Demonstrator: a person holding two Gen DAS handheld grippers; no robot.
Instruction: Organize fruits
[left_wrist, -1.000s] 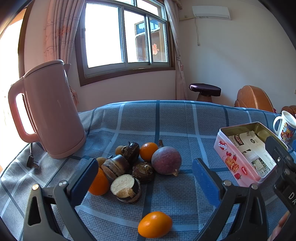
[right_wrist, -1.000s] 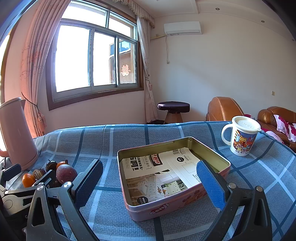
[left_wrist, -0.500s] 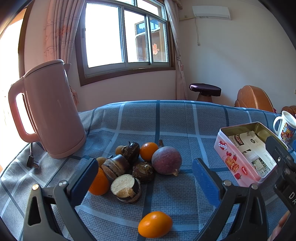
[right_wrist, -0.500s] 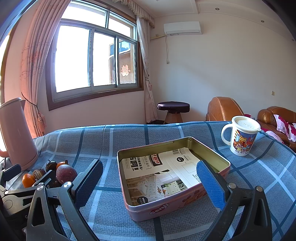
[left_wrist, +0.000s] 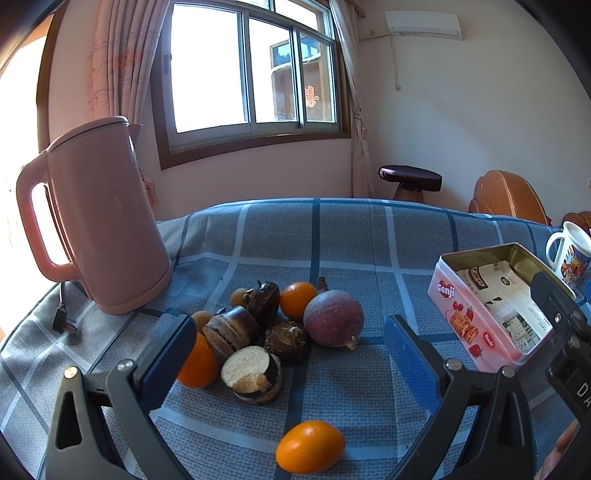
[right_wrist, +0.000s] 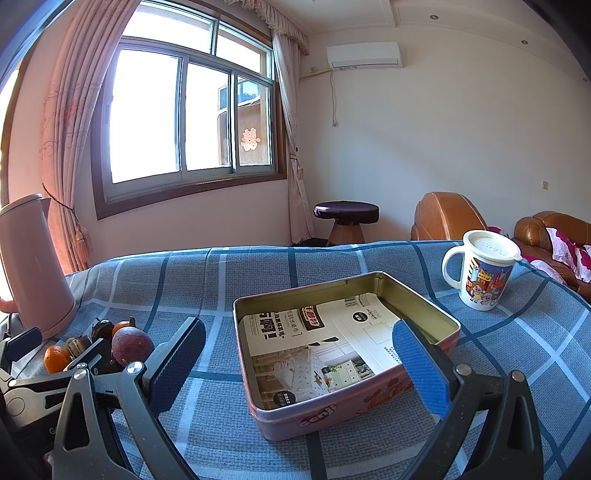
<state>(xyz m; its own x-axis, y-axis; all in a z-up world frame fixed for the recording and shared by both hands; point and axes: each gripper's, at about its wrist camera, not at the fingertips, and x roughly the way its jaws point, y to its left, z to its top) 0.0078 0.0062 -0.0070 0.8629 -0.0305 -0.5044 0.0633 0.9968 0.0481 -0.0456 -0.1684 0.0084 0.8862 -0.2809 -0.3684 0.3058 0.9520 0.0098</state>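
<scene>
Fruits (left_wrist: 280, 332) lay heaped just ahead of the left gripper's (left_wrist: 291, 350) wide-apart jaws, while the right gripper (right_wrist: 299, 365), equally spread, faced the tin (right_wrist: 428, 306).

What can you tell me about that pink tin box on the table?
The pink tin box is a shallow rectangular metal tin with rounded corners, lid off, sitting flat on the blue checked cloth. Its outside is pink with red "denji" lettering and strawberry pictures; its inner walls look golden. Printed paper lines the bottom, and no fruit is inside. The right tongs hang open before it, not touching.
</scene>
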